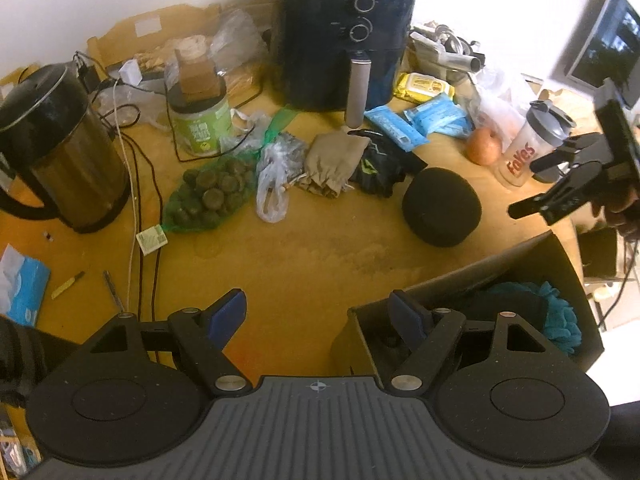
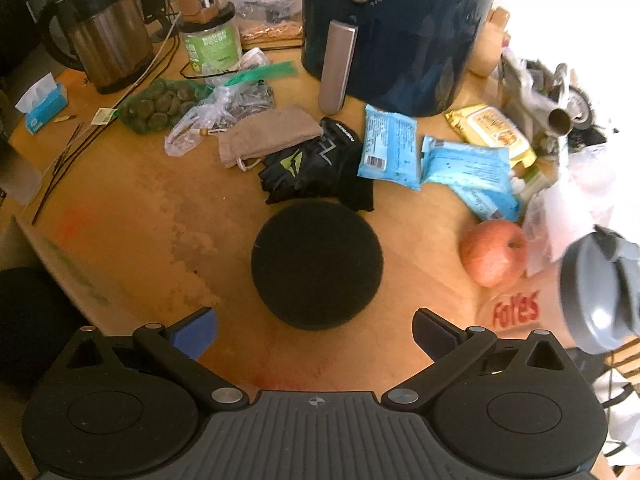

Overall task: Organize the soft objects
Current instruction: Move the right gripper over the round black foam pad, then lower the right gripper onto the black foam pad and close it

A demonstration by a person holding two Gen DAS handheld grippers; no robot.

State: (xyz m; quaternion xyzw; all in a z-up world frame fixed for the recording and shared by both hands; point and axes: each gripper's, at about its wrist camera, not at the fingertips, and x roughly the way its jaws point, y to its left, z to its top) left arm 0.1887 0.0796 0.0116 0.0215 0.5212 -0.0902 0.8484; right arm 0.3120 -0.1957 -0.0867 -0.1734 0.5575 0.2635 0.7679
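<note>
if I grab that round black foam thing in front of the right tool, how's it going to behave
The black foam ball looks matte and porous, so it is probably light and will squash under the right tool, whose jaws stand open. Its surface should grip well. Being round on the bare table, it may roll if nudged off-centre.

The round foam pad lies on the table, near of the gloves. The cloth pouch lies left of the gloves, touching them. The wipe packs lie right of the gloves. The apple lies right of the pad. The air fryer stands far behind. The cardboard box sits near of the pad.
</note>
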